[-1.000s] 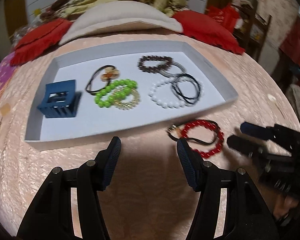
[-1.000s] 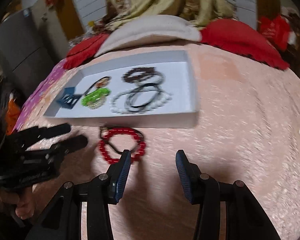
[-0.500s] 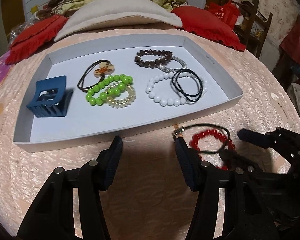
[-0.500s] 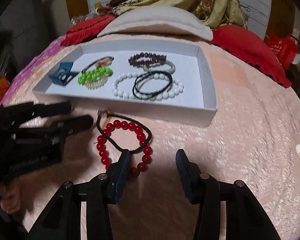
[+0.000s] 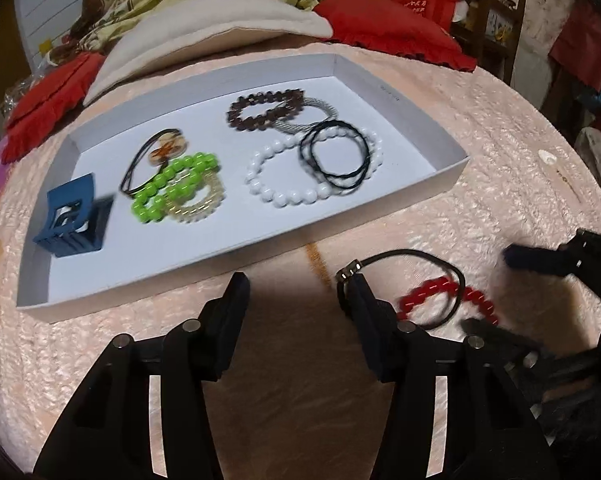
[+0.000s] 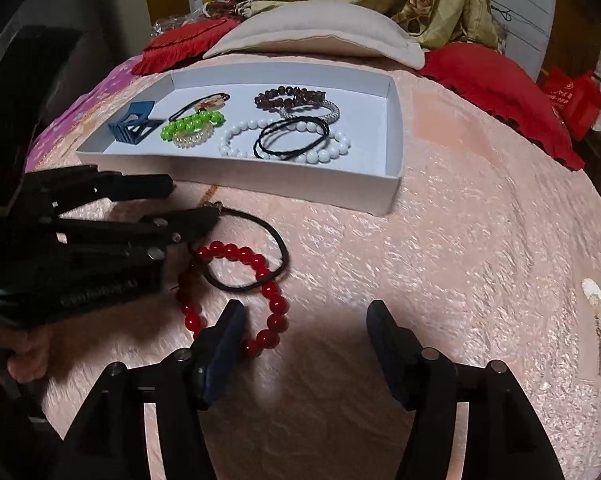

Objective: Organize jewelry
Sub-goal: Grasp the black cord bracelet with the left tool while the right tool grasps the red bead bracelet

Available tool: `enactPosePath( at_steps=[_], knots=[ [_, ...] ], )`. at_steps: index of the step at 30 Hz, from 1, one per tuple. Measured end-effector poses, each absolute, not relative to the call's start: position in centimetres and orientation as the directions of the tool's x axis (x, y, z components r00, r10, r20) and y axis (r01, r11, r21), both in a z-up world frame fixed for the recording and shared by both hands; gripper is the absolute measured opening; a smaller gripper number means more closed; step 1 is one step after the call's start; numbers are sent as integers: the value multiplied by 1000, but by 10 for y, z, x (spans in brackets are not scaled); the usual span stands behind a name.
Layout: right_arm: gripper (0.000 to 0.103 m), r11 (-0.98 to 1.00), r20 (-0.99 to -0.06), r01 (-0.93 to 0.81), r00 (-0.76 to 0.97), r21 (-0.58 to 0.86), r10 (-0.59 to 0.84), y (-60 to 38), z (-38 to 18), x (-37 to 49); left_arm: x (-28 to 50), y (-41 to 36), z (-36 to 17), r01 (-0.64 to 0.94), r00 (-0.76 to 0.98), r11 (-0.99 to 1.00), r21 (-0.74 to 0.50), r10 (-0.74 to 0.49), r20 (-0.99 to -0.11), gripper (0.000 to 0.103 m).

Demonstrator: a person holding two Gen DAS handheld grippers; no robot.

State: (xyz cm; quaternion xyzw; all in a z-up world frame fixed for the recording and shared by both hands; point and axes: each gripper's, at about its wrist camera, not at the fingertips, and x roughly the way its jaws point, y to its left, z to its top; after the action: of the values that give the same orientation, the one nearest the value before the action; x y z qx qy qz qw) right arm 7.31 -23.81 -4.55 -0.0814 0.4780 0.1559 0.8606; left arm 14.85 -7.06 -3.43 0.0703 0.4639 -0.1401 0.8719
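Red beads of the bracelet (image 5: 444, 294) lie on the pink cover, just outside the near wall of the white tray (image 5: 428, 120), with a black hair tie (image 5: 416, 258) across them. My left gripper (image 5: 300, 292) is closing, with nothing between its jaws; its right finger is at the tie's metal clasp.

From the right wrist, my right gripper (image 6: 304, 320) is opening and empty. The bracelet (image 6: 236, 288) is beside its left finger. I should centre one strand between the pads before squeezing.
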Motion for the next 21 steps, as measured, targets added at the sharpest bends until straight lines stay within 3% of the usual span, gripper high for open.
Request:
enactPosePath(
  at_steps=[5,12,14,16,18,21],
  knots=[
    [65,939,-849,-344,493,10,190,-247,-46,70,141,-38,-35,275,533,961,-7,-159,-831,50],
    [63,934,-843,-358,500,6,197,-244,-45,68,133,-33,-32,379,518,921,-91,-292,-804,50],
    [54,927,-835,-375,507,12,216,-241,-44,67,134,-42,-30,414,516,905,-94,-319,-795,50],
    [50,922,-828,-387,514,7,222,-240,-44,65,137,-52,-31,449,505,889,-89,-334,-796,49],
    [39,917,-821,-398,518,16,239,-239,-44,65,140,-56,-36,455,487,887,-84,-327,-810,37],
    [24,906,-818,-423,514,19,257,-237,-43,63,138,-57,-34,459,505,887,-54,-310,-806,27]
  ],
)
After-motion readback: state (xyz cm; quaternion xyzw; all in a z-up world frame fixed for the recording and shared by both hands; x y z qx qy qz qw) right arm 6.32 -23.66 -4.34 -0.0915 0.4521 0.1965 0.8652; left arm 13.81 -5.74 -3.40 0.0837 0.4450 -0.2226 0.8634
